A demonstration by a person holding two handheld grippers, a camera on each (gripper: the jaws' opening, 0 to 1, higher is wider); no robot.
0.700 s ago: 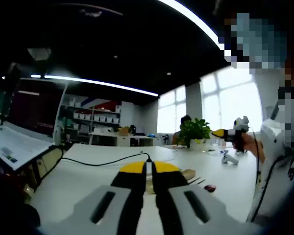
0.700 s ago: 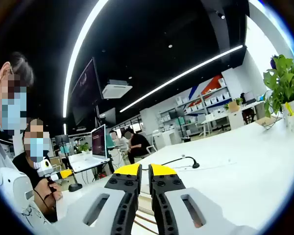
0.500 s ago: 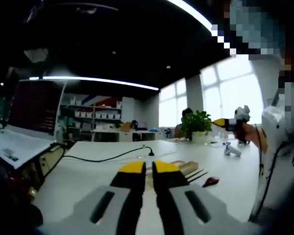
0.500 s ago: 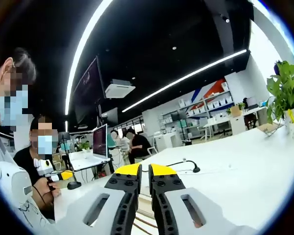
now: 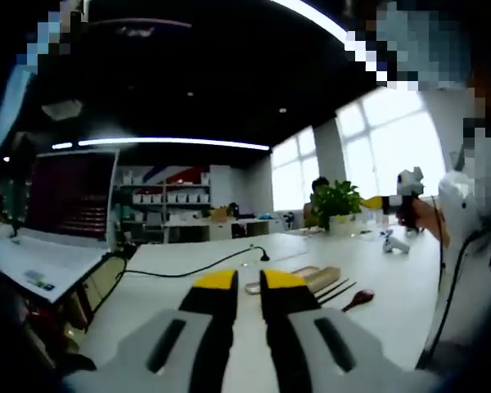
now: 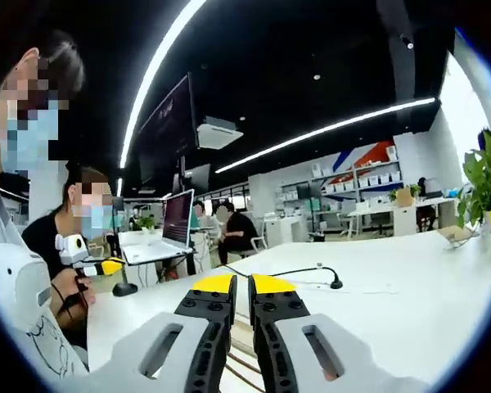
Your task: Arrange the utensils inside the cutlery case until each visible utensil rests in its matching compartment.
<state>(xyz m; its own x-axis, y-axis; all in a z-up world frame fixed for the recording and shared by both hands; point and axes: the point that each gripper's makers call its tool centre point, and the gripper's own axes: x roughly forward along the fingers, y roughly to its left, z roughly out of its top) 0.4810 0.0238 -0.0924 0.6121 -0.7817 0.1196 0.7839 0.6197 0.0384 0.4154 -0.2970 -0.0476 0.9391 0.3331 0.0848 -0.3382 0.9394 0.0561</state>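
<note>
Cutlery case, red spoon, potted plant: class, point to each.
cutlery case (image 5: 315, 277), left gripper view, wooden side wall.
red spoon (image 5: 361, 298), left gripper view, its bowl.
potted plant (image 5: 337, 199), left gripper view, its leaves.

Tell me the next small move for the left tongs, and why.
Probably tip the left tongs down toward the table and ease forward: they look shut and empty, aimed level across the room, while the wooden cutlery case, the dark sticks and the red-brown spoon lie ahead, slightly right.
</note>
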